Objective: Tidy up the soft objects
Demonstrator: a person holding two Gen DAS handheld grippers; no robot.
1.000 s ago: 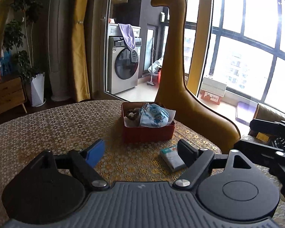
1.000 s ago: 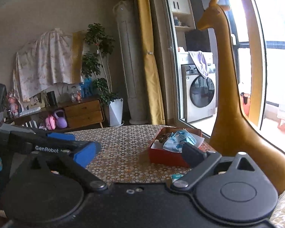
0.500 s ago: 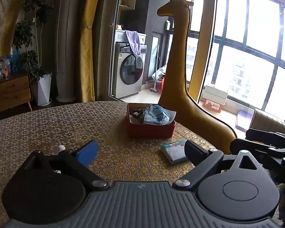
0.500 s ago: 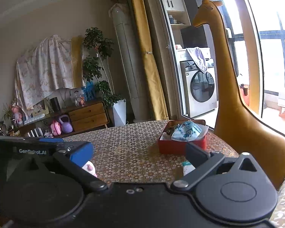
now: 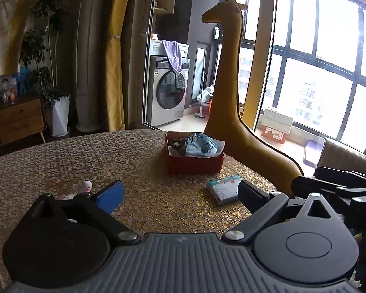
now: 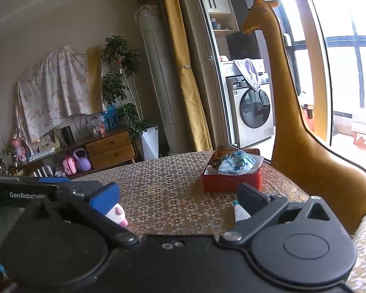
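**Both grippers empty above table; soft items partly in red box**

Left gripper [image 5: 180,193]: jaws spread wide, nothing between them. One finger has a blue pad [image 5: 111,196], the other a black one. It hangs over the round table with the gold lace-pattern cloth [image 5: 48,161].

Right gripper [image 6: 178,199]: jaws likewise wide apart, holding nothing. In the left wrist view its black body shows only as a sliver at the right edge, cut off by the frame.

Red rectangular box [image 5: 194,163] sits toward the far side of the table, just in front of the tall mustard-yellow giraffe figure [image 5: 229,85]. Inside it: a light-blue printed cloth bundle [image 5: 201,145] lying against a dark brown furry item [image 5: 177,144]; the latter is too small and shadowed to identify. White paper or lining pokes over the box's right rim.

Small flat packet with white and teal wrapper [image 5: 223,188] lies on the cloth nearer than the box, close to the left gripper's black finger. In the right wrist view most of it is hidden behind the right gripper's black finger.

Small pink-and-white plush toy [image 6: 117,216] lies on the table near the blue pads; both views hide most of it behind the finger linkages, so its shape cannot be made out.
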